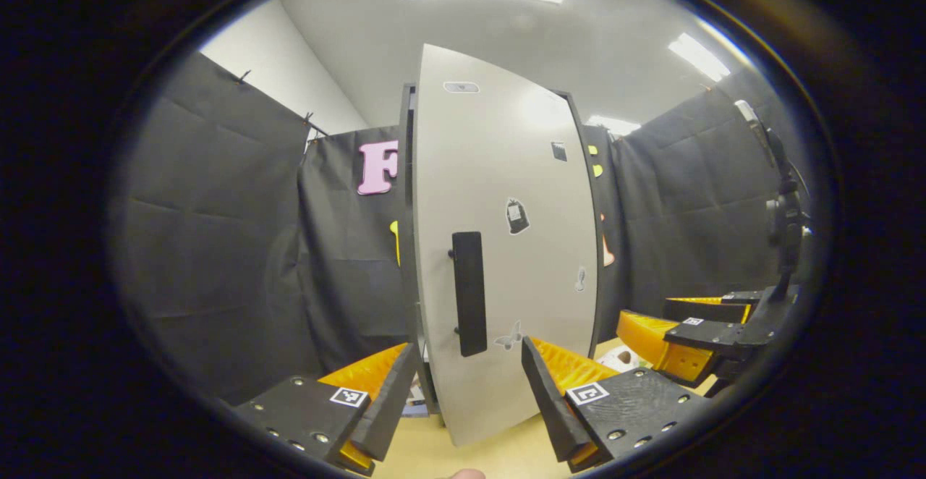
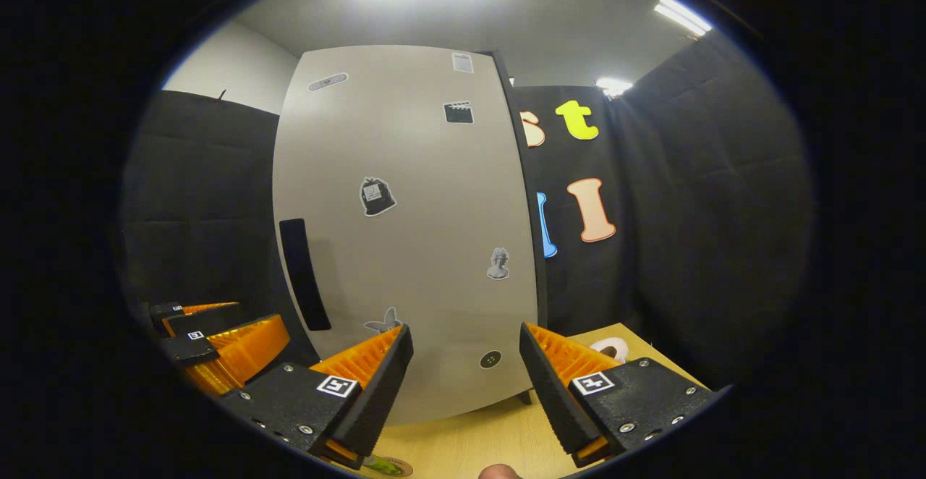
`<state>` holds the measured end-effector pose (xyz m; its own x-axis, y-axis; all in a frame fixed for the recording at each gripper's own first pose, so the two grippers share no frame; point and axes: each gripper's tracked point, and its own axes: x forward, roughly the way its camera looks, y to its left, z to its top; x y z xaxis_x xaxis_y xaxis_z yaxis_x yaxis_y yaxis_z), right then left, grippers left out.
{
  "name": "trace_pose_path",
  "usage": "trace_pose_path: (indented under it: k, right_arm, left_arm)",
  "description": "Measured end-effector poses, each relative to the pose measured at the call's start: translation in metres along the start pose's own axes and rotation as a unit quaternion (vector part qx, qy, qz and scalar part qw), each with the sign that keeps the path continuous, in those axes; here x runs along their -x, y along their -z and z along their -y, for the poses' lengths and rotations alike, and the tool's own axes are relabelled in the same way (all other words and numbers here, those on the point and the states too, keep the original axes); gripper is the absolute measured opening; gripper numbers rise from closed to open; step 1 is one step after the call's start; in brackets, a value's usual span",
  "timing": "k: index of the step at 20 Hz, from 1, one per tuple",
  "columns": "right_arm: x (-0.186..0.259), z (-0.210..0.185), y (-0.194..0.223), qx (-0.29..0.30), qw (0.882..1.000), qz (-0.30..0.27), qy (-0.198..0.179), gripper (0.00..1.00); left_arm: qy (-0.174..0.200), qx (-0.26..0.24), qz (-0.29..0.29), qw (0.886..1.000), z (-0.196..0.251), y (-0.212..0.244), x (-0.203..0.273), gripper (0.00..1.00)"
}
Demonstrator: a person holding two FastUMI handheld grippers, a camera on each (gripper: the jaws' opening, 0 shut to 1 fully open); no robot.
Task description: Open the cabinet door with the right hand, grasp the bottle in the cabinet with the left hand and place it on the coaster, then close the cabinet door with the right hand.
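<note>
Door: cabinet door (image 2: 405, 233) looks shut or nearly, handle (image 2: 304, 274) untouched.
Right claw (image 2: 466, 363): spread, empty, near door.
Left claw (image 1: 470, 385): spread, empty, facing door.
Bottle: presumably inside cabinet, hidden.
Progress: all steps left, I reckon.

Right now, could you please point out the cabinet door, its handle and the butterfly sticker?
cabinet door (image 2: 419, 175), right gripper view, bare middle panel.
handle (image 1: 469, 292), left gripper view, middle of bar.
butterfly sticker (image 1: 509, 337), left gripper view, its centre.

Colours of cabinet and table

A pale grey flat cabinet door (image 2: 405, 233) is dotted with small stickers; a black bar handle (image 1: 469, 293) is fitted; the light wooden tabletop (image 2: 492, 435) is plain.
</note>
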<state>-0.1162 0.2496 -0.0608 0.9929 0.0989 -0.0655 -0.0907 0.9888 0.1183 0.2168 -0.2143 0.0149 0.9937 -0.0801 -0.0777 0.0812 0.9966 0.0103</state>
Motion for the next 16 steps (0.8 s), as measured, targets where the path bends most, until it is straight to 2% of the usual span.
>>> trace_pose_path:
  k: [2,3,6,7,8,10,11,12,16]
  right_arm:
    - [0.0,0.009,0.001,0.008,1.0,-0.002,0.002,0.92]
    - [-0.001,0.01,0.003,0.014,1.0,-0.005,-0.003,0.92]
    - [0.0,0.016,0.002,0.04,0.999,-0.003,-0.001,0.92]
    - [-0.001,0.016,-0.001,0.046,0.999,0.003,-0.003,0.92]
    - [-0.003,0.013,-0.001,0.047,0.999,0.006,-0.007,0.92]
    - [-0.004,0.008,0.0,0.049,0.999,0.009,-0.017,0.92]
    - [-0.004,0.007,-0.001,0.052,0.998,0.013,-0.018,0.93]
    - [-0.005,0.007,-0.004,0.055,0.998,0.017,-0.019,0.9]
    - [-0.011,0.007,-0.004,0.058,0.998,0.02,-0.023,0.93]
  left_arm:
    - [-0.007,-0.004,-0.01,1.0,-0.003,0.004,0.0,0.84]
    - [-0.003,-0.002,-0.016,1.0,-0.001,0.006,0.001,0.88]
    - [-0.011,-0.002,-0.015,1.0,-0.002,0.005,0.0,0.88]
    - [-0.015,-0.004,-0.015,1.0,-0.004,0.005,-0.001,0.88]
    - [-0.018,-0.005,-0.017,1.0,-0.006,0.006,-0.001,0.84]
    - [-0.02,-0.003,-0.018,1.0,-0.006,0.007,-0.001,0.84]
    - [-0.021,-0.004,-0.018,1.0,-0.006,0.006,-0.002,0.88]
    - [-0.022,-0.006,-0.019,1.0,-0.008,0.007,-0.002,0.88]
    - [-0.027,-0.005,-0.025,0.999,-0.009,0.01,-0.003,0.88]
